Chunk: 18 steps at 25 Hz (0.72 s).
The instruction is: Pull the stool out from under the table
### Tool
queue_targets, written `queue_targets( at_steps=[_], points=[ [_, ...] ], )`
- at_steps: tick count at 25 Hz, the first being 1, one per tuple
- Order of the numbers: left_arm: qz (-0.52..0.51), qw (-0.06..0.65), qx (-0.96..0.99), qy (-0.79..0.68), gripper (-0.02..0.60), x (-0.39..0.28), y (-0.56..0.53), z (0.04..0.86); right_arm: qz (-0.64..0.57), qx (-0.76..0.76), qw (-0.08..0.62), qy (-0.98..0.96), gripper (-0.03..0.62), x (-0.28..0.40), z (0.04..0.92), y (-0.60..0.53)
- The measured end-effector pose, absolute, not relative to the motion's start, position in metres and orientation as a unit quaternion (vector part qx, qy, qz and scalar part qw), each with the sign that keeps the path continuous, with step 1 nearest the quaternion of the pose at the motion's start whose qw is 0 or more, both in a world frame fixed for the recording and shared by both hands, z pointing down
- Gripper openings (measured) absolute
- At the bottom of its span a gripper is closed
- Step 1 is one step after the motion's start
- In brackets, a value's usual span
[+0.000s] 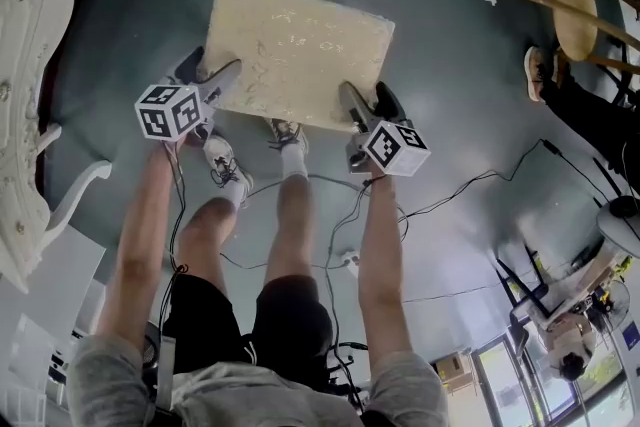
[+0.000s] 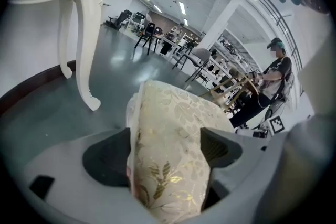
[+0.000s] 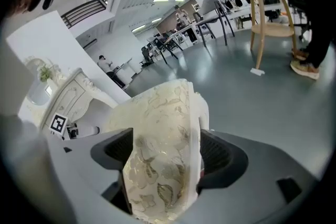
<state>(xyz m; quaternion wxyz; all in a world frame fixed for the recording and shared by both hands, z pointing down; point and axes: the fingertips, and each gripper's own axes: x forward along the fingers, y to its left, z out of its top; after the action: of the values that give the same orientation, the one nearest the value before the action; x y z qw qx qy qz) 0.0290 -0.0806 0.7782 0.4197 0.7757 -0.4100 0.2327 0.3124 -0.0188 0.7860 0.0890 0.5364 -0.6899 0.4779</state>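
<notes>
The stool [image 1: 295, 50] has a cream seat with a gold leaf pattern and stands on the grey-green floor, out in front of the white carved table [image 1: 40, 65] at the left. My left gripper [image 1: 215, 83] is shut on the seat's near left corner, and the patterned fabric [image 2: 168, 165] fills the space between its jaws. My right gripper [image 1: 358, 110] is shut on the near right corner, with the seat edge [image 3: 163, 165] between its jaws. The stool's legs are hidden under the seat.
The table's curved white leg [image 2: 84, 50] stands left of the stool. A round wooden stool [image 1: 575, 15] and a person's shoe [image 1: 535, 70] are at the far right. Cables [image 1: 460, 190] trail across the floor near my feet. Another person [image 2: 270, 81] stands beyond.
</notes>
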Motion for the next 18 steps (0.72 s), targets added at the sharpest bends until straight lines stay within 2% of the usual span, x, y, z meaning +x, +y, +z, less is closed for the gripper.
queue_targets(
  at_steps=[4, 8, 13, 18],
  points=[
    [0.225, 0.397, 0.781, -0.426, 0.41, 0.036, -0.091, 0.745, 0.416, 0.537, 0.144, -0.719, 0.4, 0.304, 0.748, -0.035],
    [0.236, 0.348, 0.789, -0.448, 0.399, 0.035, -0.103, 0.703, 0.369, 0.523, 0.169, -0.749, 0.4, 0.281, 0.699, -0.065],
    [0.208, 0.304, 0.797, -0.479, 0.387, 0.023, -0.122, 0.625, 0.316, 0.513, 0.176, -0.779, 0.4, 0.248, 0.631, -0.1],
    [0.198, 0.237, 0.795, -0.522, 0.34, -0.009, -0.13, 0.541, 0.268, 0.499, 0.153, -0.81, 0.4, 0.204, 0.55, -0.121]
  ],
)
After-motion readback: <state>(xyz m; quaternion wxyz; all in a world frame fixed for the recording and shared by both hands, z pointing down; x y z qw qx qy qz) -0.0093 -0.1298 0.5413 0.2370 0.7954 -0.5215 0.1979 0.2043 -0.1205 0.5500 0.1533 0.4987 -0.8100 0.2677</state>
